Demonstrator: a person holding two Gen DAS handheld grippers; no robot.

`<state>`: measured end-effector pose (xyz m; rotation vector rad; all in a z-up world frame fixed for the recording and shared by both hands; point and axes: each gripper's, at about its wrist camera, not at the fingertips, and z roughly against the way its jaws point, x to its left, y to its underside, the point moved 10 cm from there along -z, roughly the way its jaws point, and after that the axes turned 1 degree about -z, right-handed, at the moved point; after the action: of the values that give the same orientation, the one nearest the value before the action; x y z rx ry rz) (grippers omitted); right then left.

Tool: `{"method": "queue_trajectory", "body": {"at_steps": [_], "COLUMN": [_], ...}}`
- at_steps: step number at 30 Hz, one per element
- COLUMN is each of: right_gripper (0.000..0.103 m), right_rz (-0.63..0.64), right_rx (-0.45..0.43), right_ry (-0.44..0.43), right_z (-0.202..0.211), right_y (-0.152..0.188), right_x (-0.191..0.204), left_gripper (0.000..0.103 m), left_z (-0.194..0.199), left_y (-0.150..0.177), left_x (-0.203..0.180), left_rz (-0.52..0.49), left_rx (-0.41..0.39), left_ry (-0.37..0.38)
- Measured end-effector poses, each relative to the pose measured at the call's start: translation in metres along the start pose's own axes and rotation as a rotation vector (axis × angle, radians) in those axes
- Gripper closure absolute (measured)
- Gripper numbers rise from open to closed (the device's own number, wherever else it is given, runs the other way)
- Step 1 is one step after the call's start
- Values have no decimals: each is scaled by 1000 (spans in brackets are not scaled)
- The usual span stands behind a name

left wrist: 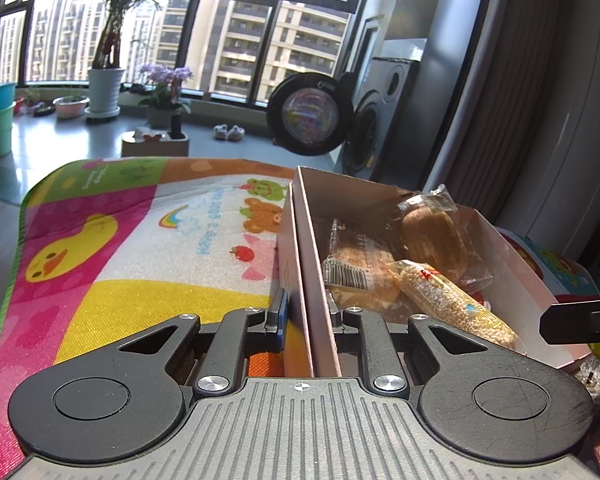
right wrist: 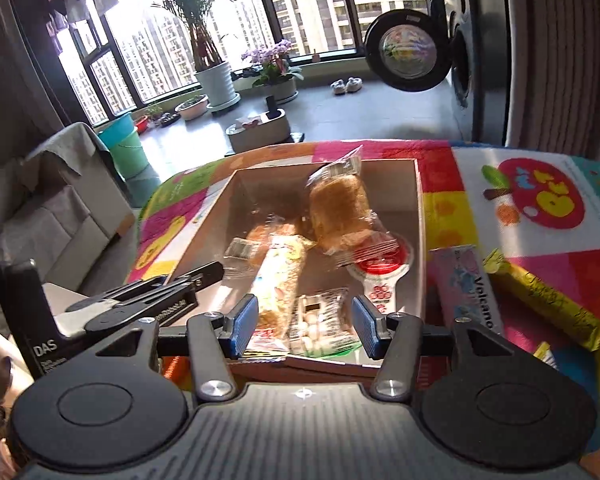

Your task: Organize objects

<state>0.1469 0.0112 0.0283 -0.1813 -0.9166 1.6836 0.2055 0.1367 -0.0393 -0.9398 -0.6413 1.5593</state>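
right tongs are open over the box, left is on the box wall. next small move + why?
Probably swing the right tongs rightward toward the pink Volcano pack and close on it. They are open and empty above the box, which already holds several snacks, while that pack and the yellow bar lie outside on the mat. The left tongs grip the box wall, steadying it.
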Motion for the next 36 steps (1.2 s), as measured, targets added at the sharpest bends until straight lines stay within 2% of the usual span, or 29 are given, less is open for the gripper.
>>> {"method": "queue_trajectory", "body": {"at_steps": [3, 6, 8, 12, 13, 15, 17, 19, 22, 24, 26, 30, 32, 34, 35, 36], "right_gripper": [52, 73, 73, 83, 83, 80, 71, 56, 51, 47, 44, 43, 42, 41, 41, 41], "right_rz": [-2, -38, -2, 211, 240, 198, 134, 89, 40, 12, 37, 167, 270, 378, 391, 365], "right_rx": [24, 73, 68, -23, -43, -47, -67, -89, -78, -58, -33, 59, 72, 22, -1, -14], "right_ry": [-7, -29, -17, 171, 213, 206, 210, 217, 229, 194, 136, 94, 170, 320, 355, 337], "right_z": [-22, -42, -45, -39, -36, -33, -30, -35, -53, -62, -65, -63, -58, -51, -48, -45], "right_y": [-4, -8, -12, -26, -30, -36, -46, -59, -74, -76, -67, -32, -18, -21, -25, -32], "right_x": [11, 15, 20, 19, 14, 3, -10, -21, -29, -26, -12, 8, 8, 0, -3, -6], "left_gripper": [84, 84, 84, 84, 84, 84, 84, 84, 84, 84, 84, 84, 84, 84, 84, 84], "left_z": [0, 0, 0, 0, 0, 0, 0, 0, 0, 0, 0, 1, 1, 1, 1, 0], "left_y": [0, 0, 0, 0, 0, 0, 0, 0, 0, 0, 0, 0, 0, 0, 0, 0], "left_x": [0, 0, 0, 0, 0, 0, 0, 0, 0, 0, 0, 0, 0, 0, 0, 0], "left_rz": [0, 0, 1, 2, 2, 2, 1, 1, 1, 1, 2, 6, 6, 6, 6, 6], "left_rx": [0, 0, 0, 1, 1, 1, 1, 1, 0, 0, 1, 2, 2, 2, 2, 2], "left_ry": [0, 0, 1, 1, 1, 1, 1, 1, 1, 1, 2, 4, 4, 4, 4, 4]}}
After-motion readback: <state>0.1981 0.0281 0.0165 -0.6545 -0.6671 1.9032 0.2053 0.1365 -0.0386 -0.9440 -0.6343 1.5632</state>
